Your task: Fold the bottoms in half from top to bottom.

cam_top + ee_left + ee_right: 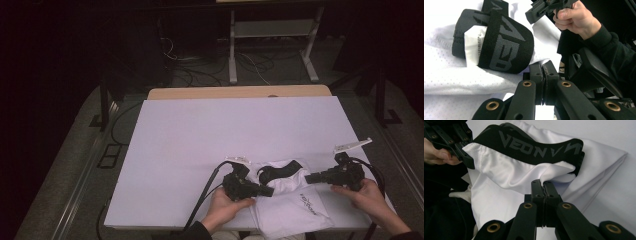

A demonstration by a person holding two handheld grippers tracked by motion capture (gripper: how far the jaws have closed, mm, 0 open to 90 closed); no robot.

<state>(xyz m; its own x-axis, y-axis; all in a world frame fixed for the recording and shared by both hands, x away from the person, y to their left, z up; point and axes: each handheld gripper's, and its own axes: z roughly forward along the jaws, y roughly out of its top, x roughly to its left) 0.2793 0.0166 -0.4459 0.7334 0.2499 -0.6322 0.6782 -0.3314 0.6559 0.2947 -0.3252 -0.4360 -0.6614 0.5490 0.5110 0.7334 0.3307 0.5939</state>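
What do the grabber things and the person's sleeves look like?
Both are black: the left two-jaw gripper and right two-jaw gripper have brass-coloured rivets on their arms, a pale grey plate on top and a black cable trailing off. The person wears dark sleeves.

Place: I read this as a lab or recording room, not a home.
Bench: I see a bare white sheet over a wooden top, set alone in the middle of the floor.
Floor: grey, with loose black cables trailing across it behind the bench.
Background: a white metal frame on 2 legs stands at the far side; I can make out dark stands at both edges.
Lighting: the surroundings are very dark, and only the bench is lit.
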